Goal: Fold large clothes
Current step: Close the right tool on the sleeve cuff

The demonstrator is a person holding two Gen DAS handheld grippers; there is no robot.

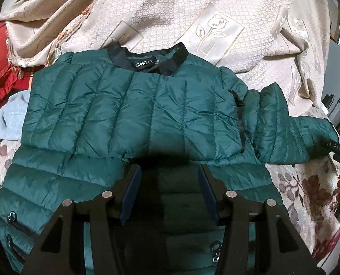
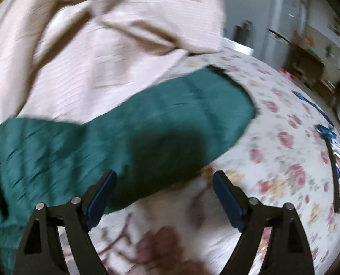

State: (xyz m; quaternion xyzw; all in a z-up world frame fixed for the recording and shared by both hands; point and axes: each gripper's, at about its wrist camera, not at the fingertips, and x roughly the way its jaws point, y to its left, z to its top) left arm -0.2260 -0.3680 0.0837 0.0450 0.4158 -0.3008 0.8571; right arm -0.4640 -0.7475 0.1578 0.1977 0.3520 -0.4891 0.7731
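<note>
The right gripper [image 2: 165, 194] stands wide open and holds nothing, hovering over the near edge of the jacket's loose sleeve [image 2: 170, 123], which stretches out across the flowered bedcover [image 2: 284, 160]. The left gripper [image 1: 168, 190] is half open over the jacket [image 1: 128, 110], with nothing pinched; one side already lies folded across the body. The sleeve fold looks next, calling for a grasp near the cuff and a carry inward over the chest.
</note>
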